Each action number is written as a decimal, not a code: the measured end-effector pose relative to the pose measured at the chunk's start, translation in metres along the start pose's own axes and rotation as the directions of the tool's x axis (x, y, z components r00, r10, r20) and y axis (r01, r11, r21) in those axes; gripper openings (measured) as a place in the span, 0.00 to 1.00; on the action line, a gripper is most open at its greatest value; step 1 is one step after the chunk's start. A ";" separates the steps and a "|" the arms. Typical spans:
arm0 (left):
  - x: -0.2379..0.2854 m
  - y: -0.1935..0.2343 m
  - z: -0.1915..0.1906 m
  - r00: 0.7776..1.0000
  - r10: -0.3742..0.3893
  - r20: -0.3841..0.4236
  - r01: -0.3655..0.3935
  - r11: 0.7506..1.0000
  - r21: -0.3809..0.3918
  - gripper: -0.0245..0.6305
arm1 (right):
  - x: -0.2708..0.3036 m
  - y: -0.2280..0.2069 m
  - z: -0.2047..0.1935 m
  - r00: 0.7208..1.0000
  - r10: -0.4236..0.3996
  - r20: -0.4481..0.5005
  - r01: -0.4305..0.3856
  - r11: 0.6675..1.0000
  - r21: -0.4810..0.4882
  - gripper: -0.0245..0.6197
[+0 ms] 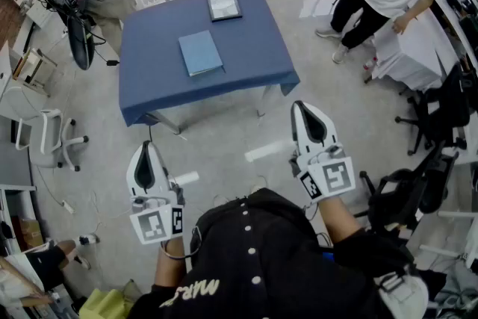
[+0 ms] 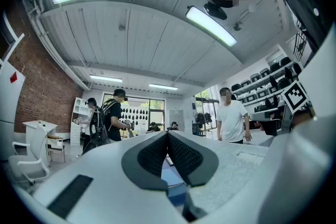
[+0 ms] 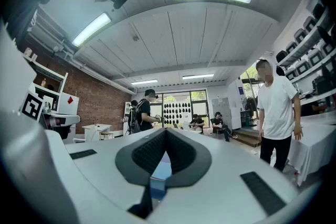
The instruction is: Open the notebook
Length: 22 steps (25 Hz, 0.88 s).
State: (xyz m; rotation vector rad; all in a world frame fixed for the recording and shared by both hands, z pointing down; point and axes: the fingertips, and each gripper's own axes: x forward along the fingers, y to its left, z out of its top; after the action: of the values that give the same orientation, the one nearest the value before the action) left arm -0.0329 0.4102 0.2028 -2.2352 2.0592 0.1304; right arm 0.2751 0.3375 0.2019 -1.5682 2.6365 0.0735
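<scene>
Left tool [image 1: 146, 155] and right tool [image 1: 309, 116], both clenched on nothing, well short of the blue-clothed table [image 1: 254, 56]. The closed, flat light-blue notebook [image 1: 200, 52] lies near the table's middle, with a dark-framed slab [image 1: 224, 6] beyond it. Advised: approach, pin the back cover with one tool, and lift the front cover's free edge with the other. No container is visible.

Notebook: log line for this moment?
notebook: closed, on blue table | left tool: shut, empty | right tool: shut, empty | contact: none
</scene>
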 end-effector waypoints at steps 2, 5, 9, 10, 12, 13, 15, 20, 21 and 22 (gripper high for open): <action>0.000 0.002 -0.002 1.000 0.001 -0.004 -0.001 1.000 -0.001 0.04 | 0.001 0.003 -0.002 1.000 0.005 -0.006 -0.005 1.000 -0.004 0.04; -0.001 0.003 -0.004 1.000 0.003 -0.007 -0.003 1.000 -0.003 0.04 | 0.002 0.004 -0.003 1.000 0.008 -0.006 -0.008 1.000 -0.002 0.04; 0.000 0.003 -0.005 1.000 0.008 -0.005 -0.008 1.000 -0.003 0.04 | 0.002 -0.001 -0.003 1.000 -0.012 0.020 0.011 0.998 0.059 0.04; 0.001 0.003 -0.005 1.000 0.009 -0.006 -0.009 1.000 -0.003 0.04 | 0.002 -0.003 -0.004 1.000 -0.012 0.022 0.010 0.998 0.066 0.04; 0.003 0.000 -0.006 1.000 0.011 -0.009 -0.011 1.000 -0.001 0.04 | 0.002 -0.005 -0.006 1.000 -0.007 0.015 0.006 0.998 0.068 0.04; 0.004 -0.002 -0.006 1.000 0.013 -0.011 -0.013 1.000 0.001 0.04 | 0.002 -0.007 -0.007 1.000 -0.004 0.013 0.003 0.998 0.066 0.04; 0.007 -0.005 -0.007 1.000 0.017 -0.017 -0.017 1.000 0.004 0.04 | 0.003 -0.010 -0.006 1.000 0.006 0.023 -0.008 0.998 0.059 0.05; 0.017 -0.014 -0.015 0.998 0.041 -0.037 -0.041 0.999 0.011 0.04 | 0.018 -0.020 -0.012 0.998 0.057 0.039 -0.060 0.996 0.073 0.57; 0.019 -0.018 -0.017 0.998 0.048 -0.041 -0.048 0.999 0.013 0.04 | 0.020 -0.026 -0.016 0.998 0.058 0.031 -0.060 0.996 0.073 0.55; 0.022 -0.022 -0.020 0.997 0.057 -0.046 -0.056 0.998 0.015 0.04 | 0.021 -0.032 -0.019 0.998 0.058 0.025 -0.059 0.996 0.071 0.54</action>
State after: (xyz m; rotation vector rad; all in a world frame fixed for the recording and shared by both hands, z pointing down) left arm -0.0096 0.3881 0.2197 -2.1933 2.1405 0.0691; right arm 0.2923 0.3020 0.2188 -1.4598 2.6370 -0.0001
